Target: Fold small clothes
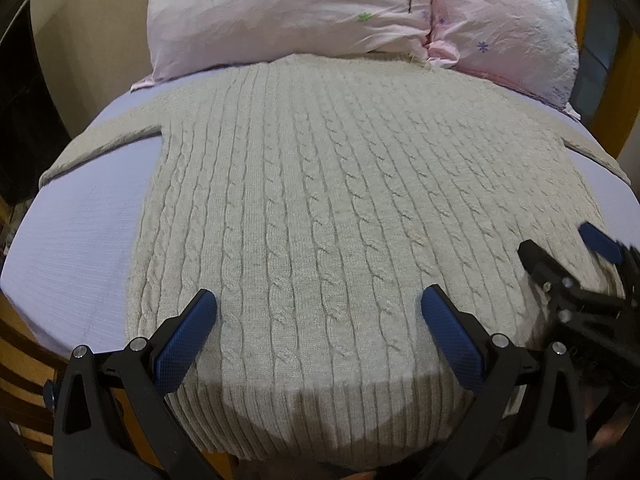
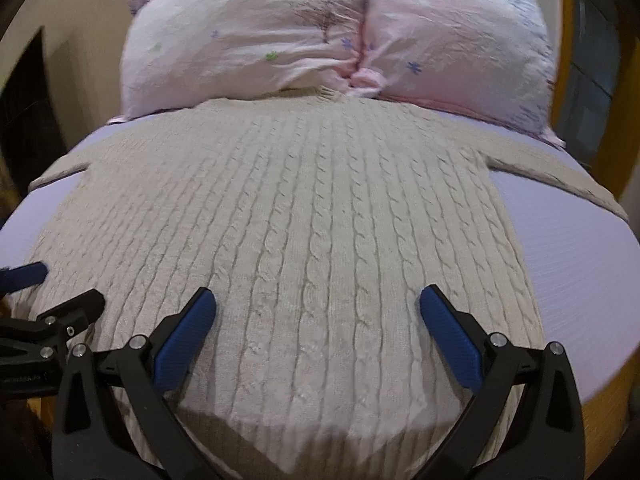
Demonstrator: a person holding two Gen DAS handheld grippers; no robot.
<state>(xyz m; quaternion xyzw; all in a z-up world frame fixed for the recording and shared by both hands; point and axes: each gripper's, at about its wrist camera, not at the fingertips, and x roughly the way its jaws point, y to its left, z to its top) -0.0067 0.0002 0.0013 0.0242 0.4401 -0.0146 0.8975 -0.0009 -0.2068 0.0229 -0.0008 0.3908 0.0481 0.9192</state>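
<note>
A beige cable-knit sweater (image 1: pixel 320 200) lies flat on a lavender bed sheet (image 1: pixel 80 232), hem toward me and sleeves spread out to both sides. It also fills the right wrist view (image 2: pixel 304 220). My left gripper (image 1: pixel 320 304) is open and empty, hovering above the sweater's lower part near the ribbed hem. My right gripper (image 2: pixel 318 304) is open and empty too, above the hem further right. The right gripper also shows at the right edge of the left wrist view (image 1: pixel 560 248), and the left gripper at the left edge of the right wrist view (image 2: pixel 60 288).
A pink flowered pillow (image 1: pixel 352 12) lies at the head of the bed, touching the sweater's collar; it also shows in the right wrist view (image 2: pixel 340 28). A wooden bed frame (image 1: pixel 24 360) runs along the near left edge. A beige wall (image 1: pixel 88 32) stands behind.
</note>
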